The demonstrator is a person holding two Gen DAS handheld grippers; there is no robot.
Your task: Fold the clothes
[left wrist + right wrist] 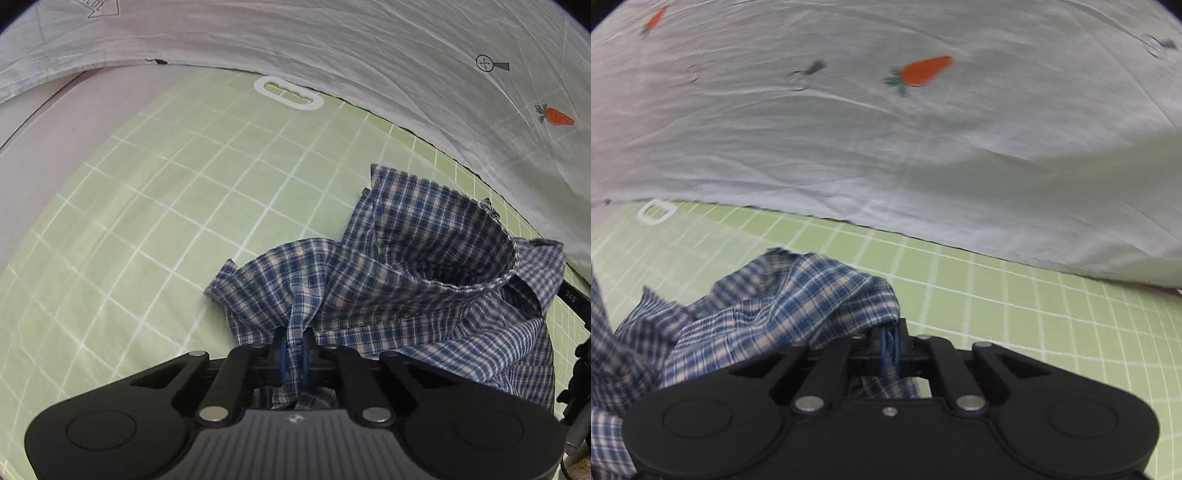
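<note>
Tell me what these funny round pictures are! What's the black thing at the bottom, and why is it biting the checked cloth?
Each picture comes from a small camera fixed on a hand-held grabbing tool; a person holds one tool in each hand. The lens bends everything, so the pictures look round.

The black shape at the bottom is the tool itself. The left gripper shows in one picture, the right gripper in the other. Both have their jaws pinched shut on the same blue checked shirt, which lies crumpled on a green mat with white grid lines. Behind it is a white sheet printed with little carrots. The person is getting ready to fold the shirt.
</note>
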